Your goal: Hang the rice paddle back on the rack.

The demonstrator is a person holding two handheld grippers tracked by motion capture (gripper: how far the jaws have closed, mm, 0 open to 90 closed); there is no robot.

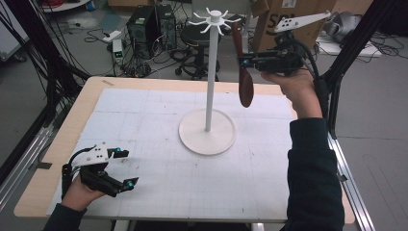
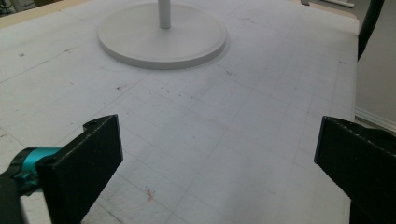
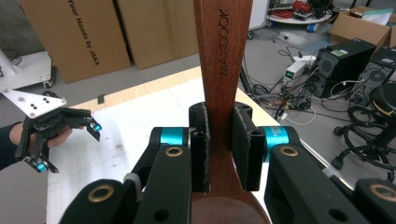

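**A:** Cardboard boxes and cabling crowd the floor behind, but your worktop (image 1: pixel 144 103) carries little besides the white rack (image 1: pixel 210 72) with its ring of pegs up top. Where is your wooden spoon (image 1: pixel 243 72)?

**B:** You have it up in the air in the right gripper (image 1: pixel 246 61), just to the right of the rack's pole, near peg height. It hangs close to upright, bowl down, handle end up.

**A:** And the grip?

**B:** Your right jaws are nearly closed, pads (image 3: pixel 243 149) pressed flat on both faces of the handle, just above where it widens into the bowl. Your left gripper (image 1: pixel 124 167) rests low at the near left corner, jaws spread wide with nothing between them.

**A:** How will it handle?

**B:** I'd judge it light and stiff: solid wood, so it won't flex or crack under pad pressure. The finish looks smooth, so it could pivot between the pads if the long handle knocks a peg. Your hold is low, near the heavier end, which should limit swinging. Whether the handle has a hanging hole, I can't tell.
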